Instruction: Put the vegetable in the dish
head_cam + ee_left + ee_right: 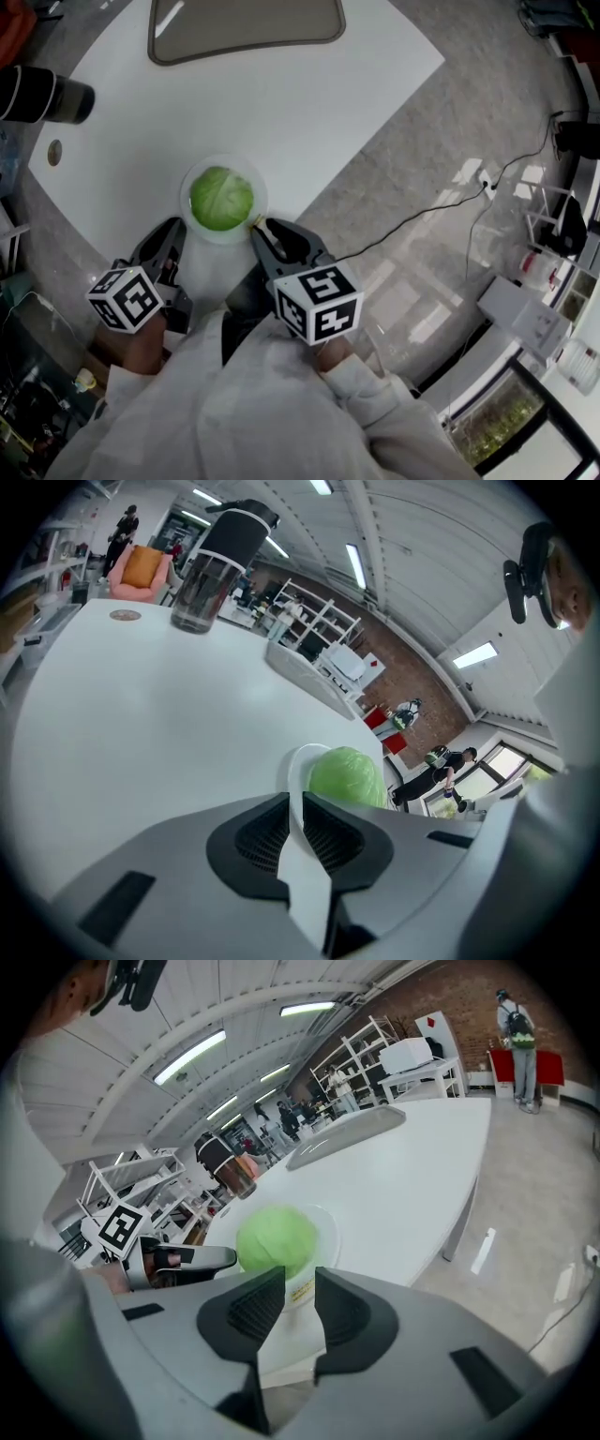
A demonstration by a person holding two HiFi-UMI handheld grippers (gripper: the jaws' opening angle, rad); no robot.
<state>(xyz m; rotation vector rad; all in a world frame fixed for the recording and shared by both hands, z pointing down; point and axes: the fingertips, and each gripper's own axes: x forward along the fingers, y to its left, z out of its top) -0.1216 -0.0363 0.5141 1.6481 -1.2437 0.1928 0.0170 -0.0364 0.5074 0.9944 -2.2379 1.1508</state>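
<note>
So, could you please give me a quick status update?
Left gripper clamped on dish rim. Right gripper open at dish edge. Cabbage sitting in dish. Nothing in the way.

Open lab hall: shelving racks (380, 1049), brick wall (450, 988), ceiling strip lights (192, 1054).

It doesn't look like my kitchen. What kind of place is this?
Probably a lab or workshop rather than a home: open metal shelf racks line the room, long strip lights run overhead, and a power cable trails across the polished floor.
</note>
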